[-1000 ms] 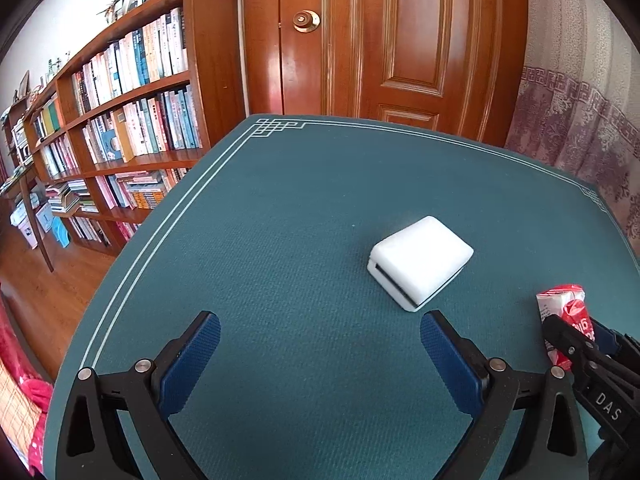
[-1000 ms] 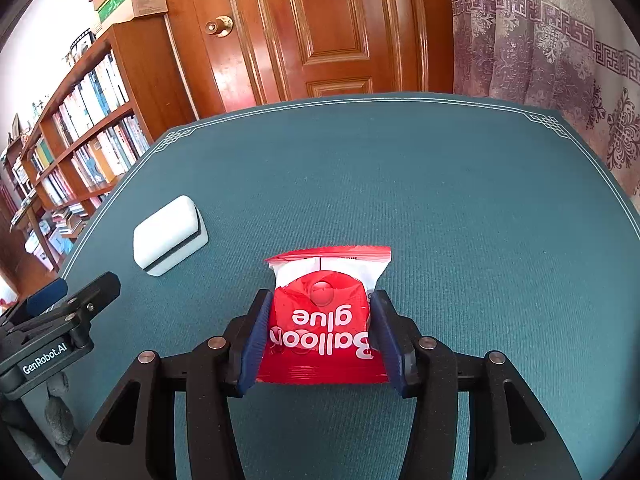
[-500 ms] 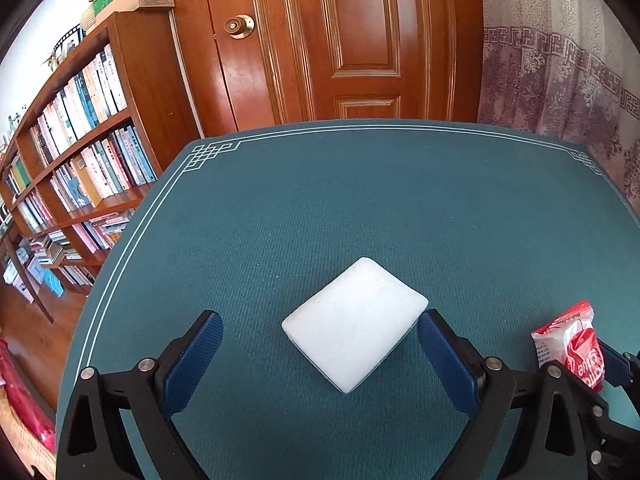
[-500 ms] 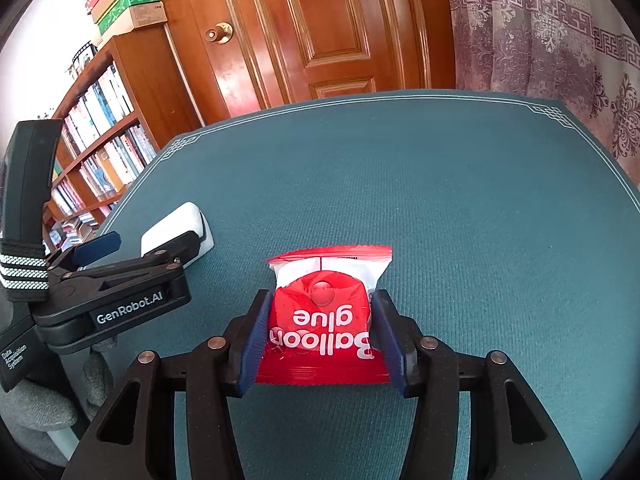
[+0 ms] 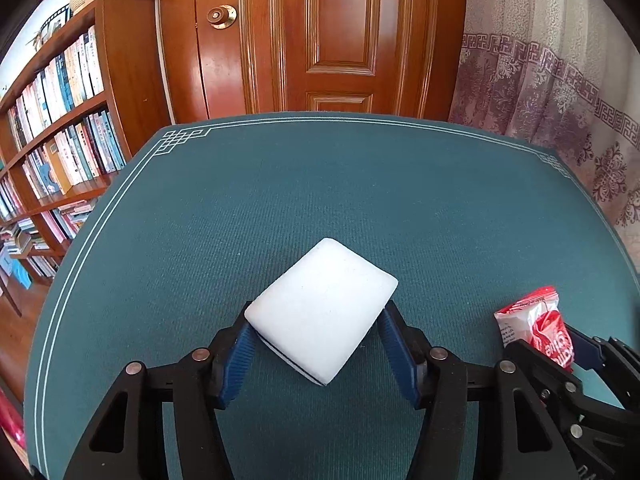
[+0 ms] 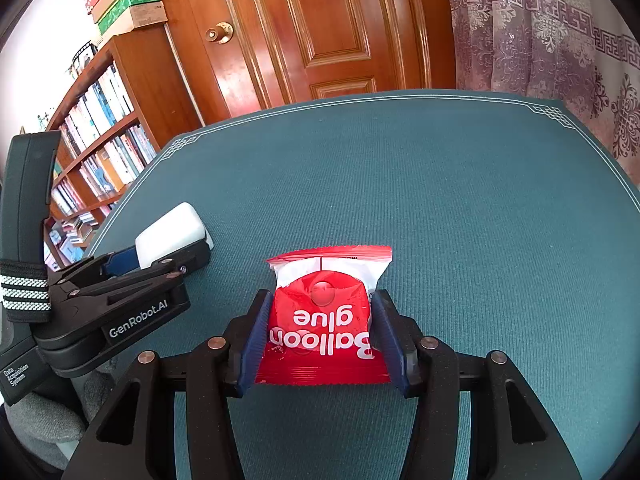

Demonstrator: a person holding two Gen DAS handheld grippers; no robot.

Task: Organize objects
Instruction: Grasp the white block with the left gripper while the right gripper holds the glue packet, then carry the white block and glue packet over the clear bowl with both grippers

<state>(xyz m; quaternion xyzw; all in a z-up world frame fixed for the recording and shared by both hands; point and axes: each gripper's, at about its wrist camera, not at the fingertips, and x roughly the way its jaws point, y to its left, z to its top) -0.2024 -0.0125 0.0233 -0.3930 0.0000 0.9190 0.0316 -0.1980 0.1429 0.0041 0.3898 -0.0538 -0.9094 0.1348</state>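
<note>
A white rectangular eraser block (image 5: 322, 308) with a dark underside lies cornerwise on the teal table. My left gripper (image 5: 316, 340) has closed on it, a blue pad against each side. The block also shows in the right wrist view (image 6: 170, 232), held by the left gripper (image 6: 156, 256). My right gripper (image 6: 320, 328) is shut on a red "Balloon glue" packet (image 6: 326, 312) lying flat on the table. The packet also shows in the left wrist view (image 5: 536, 324), at the right edge.
The teal table cloth (image 6: 460, 200) has a white line border. A wooden door (image 5: 320, 36) stands behind the far edge. A bookshelf (image 5: 60, 120) full of books is to the left. A patterned curtain (image 5: 560, 92) hangs at the right.
My left gripper moved forward around the white block and closed its jaws onto it. My right gripper stayed still, shut on the packet.
</note>
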